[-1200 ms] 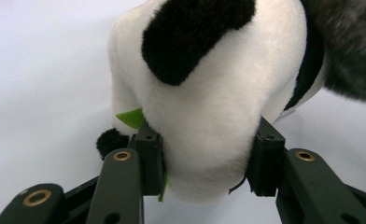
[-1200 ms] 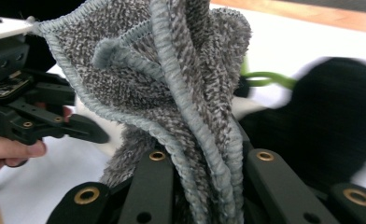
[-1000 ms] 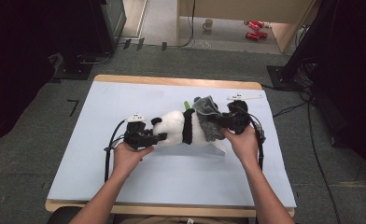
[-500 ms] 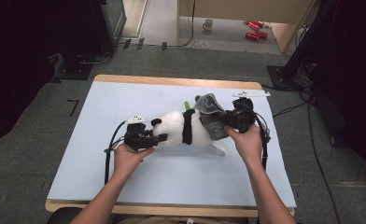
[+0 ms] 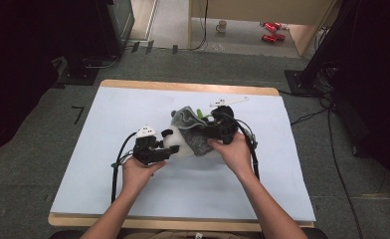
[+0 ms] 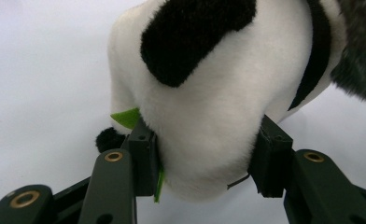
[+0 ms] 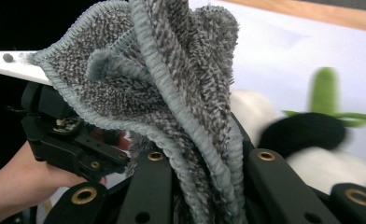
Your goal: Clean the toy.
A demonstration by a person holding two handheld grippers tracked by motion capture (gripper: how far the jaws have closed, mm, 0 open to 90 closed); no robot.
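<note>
A black-and-white plush panda [image 5: 182,145] lies on the white sheet [image 5: 133,109] at mid table. My left gripper [image 5: 171,149] is shut on its white end; in the left gripper view both pads [image 6: 146,154] press into the panda [image 6: 209,93]. Its jaws have just been opening a little, with the plush still between them. My right gripper [image 5: 209,133] is shut on a bunched grey cloth [image 5: 193,132], which lies over the panda's body. In the right gripper view, the cloth [image 7: 172,84] rises between the jaws of the right gripper [image 7: 204,186]. Beyond it are the panda's black part [image 7: 307,128] and a green felt piece [image 7: 323,88].
The sheet covers a wooden table whose far edge [image 5: 183,87] shows. On the floor beyond stand a mug [image 5: 222,25] and red cans [image 5: 270,31]. Cables [image 5: 327,114] run along the floor at right. Dark equipment flanks both sides.
My right gripper has carried the grey cloth leftward over the panda, so the cloth now hides most of its body. The left hand has kept its place.
</note>
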